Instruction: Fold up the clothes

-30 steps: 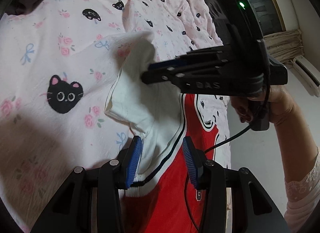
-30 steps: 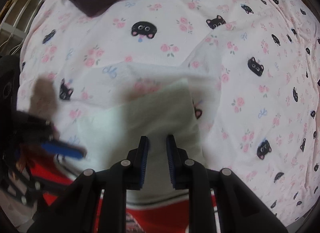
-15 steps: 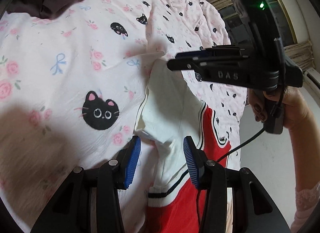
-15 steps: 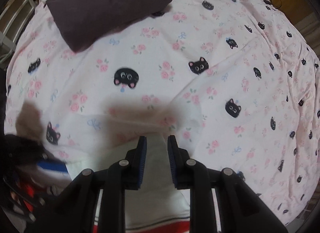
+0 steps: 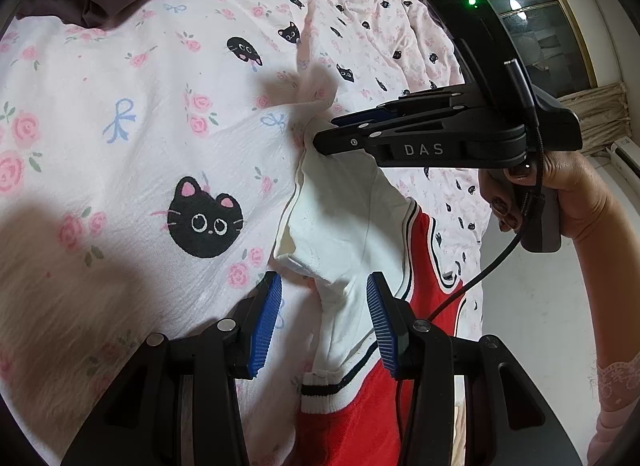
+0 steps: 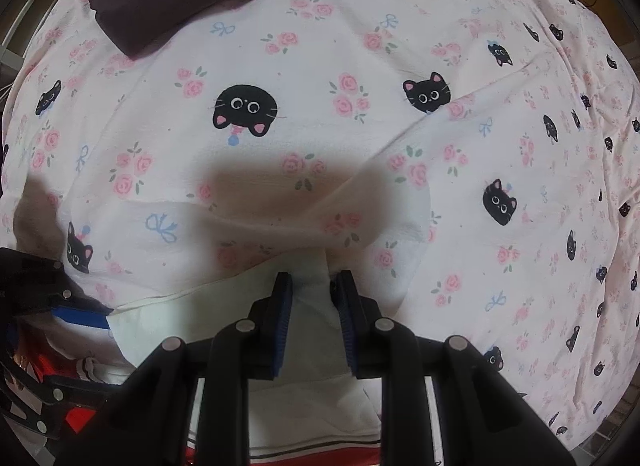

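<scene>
- Now the red-and-white jersey (image 5: 352, 225) lies on the cat-print bedsheet (image 5: 120, 145), white sleeve spread out.
- Left gripper (image 5: 324, 322) straddles the sleeve, pads apart, not pressing.
- Right gripper (image 6: 312, 322) above the sleeve's end, jaws narrowly parted.

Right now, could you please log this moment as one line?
task: fold clothes | left gripper: open, astride white sleeve | right gripper: open above sleeve end | bedsheet

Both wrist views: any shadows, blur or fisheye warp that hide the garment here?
Left wrist view: sharp, with a soft shadow low on the bedsheet, and the white sleeve is clear between the left tongs. Right wrist view: a broad shadow lies just ahead of the right tongs, the sleeve there looks hazy, and the edges bow strongly.
</scene>
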### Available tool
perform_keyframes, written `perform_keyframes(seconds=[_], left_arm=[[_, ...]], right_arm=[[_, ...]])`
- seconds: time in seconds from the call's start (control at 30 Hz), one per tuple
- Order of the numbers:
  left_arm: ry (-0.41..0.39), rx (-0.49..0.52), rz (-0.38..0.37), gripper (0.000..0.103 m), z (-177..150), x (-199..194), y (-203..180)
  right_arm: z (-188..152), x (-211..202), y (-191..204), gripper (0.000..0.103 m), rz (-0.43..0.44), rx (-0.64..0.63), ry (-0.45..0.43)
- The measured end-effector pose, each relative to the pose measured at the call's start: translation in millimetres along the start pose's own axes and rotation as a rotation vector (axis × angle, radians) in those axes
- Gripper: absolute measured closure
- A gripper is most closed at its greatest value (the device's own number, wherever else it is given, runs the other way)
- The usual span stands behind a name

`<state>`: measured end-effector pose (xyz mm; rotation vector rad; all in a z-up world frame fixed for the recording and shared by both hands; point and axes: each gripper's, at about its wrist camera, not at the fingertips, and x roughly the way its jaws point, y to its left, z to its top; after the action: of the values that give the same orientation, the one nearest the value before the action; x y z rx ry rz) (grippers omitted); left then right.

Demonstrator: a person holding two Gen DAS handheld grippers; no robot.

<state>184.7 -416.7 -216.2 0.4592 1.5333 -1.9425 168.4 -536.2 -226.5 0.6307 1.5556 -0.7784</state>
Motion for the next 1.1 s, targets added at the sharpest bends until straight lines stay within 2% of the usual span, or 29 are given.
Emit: perform_keyframes(seconds=[0.03,0.17,0.2,0.37,0.63,0.9,1.1], left_arm=[[0.0,0.0,0.001,0.063,0,0,0],[0.001,-0.005,-0.001,0.063,1,1,1],[0.001,-0.006,-0.002,0.063,1,1,1],[-0.001,-0.005,-0.002,0.063,1,2,1],[-0.001,-0.001,-0.001,0.063,2,1,2],[-0.003,0.003,0.003,0.063,2,0,1],[-0.006,0.028,0.003,0.063,1,-3,-5]], right_arm=[[1,-1,1,0.079,0.0,-0.007,0.003],[0,-8,6,0.096,0.015,-0.036,0.004],[-1,-11,8,0.096,0.016,-0.043,0.003],[-14,-36,4,0.098,0.022,-0.032,-0.044],[-35,-68,6,0.098,-0.018,-0.033,-0.08],[-42,-78,8,0.098,-0.057,-0.043,-0.115],[-64,-93,10,0.098,-0.057,-0.025,-0.158]])
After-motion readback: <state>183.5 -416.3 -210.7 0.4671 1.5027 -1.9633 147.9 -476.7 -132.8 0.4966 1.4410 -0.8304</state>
